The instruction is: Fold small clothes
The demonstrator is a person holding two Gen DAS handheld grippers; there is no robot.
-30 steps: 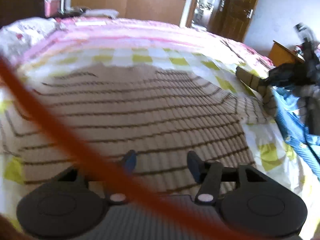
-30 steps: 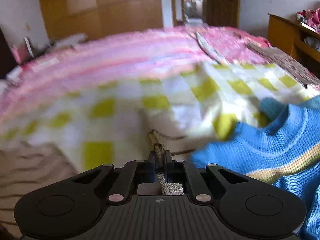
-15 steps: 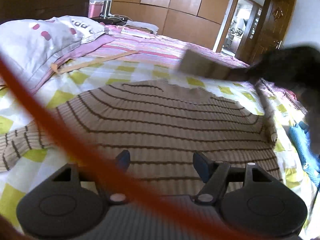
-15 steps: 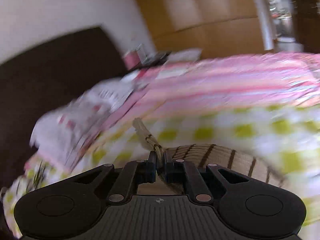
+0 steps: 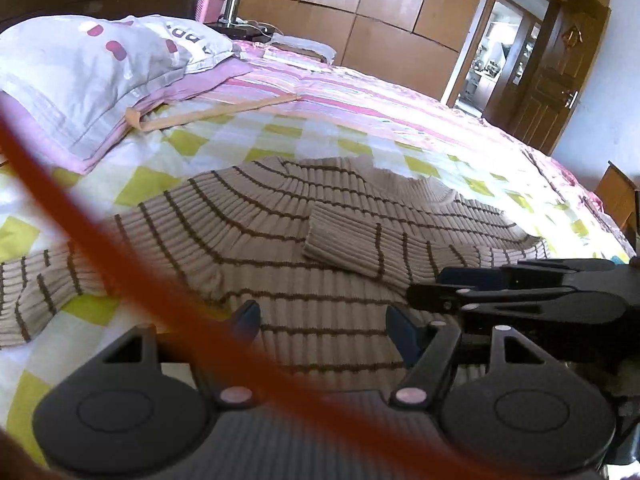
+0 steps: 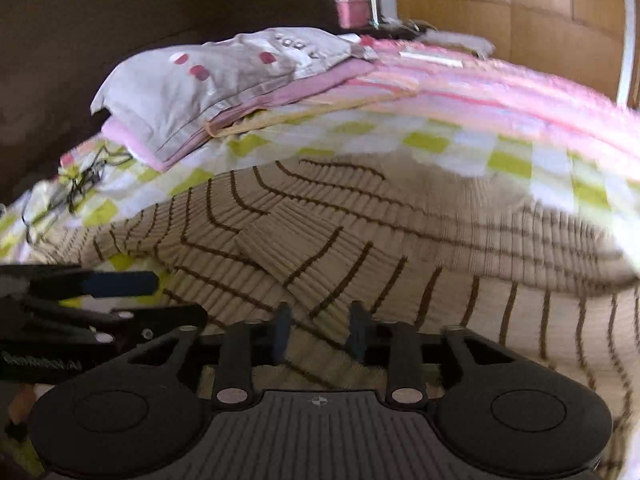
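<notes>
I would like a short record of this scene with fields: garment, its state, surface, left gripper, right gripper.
garment: beige striped sweater
state: lies flat, one sleeve folded across the body, other sleeve spread out
surface: checked bedsheet, beside a pillow
left gripper: open, holds nothing, above the hem
right gripper: fingers have just been opening, nothing pinched, over the folded sleeve

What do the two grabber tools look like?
The left gripper and right gripper are both matte black plastic, each with two rounded discs, a ribbed middle plate, small silver pins, and dark blue finger pads. A blurry orange cable crosses the left camera.
</notes>
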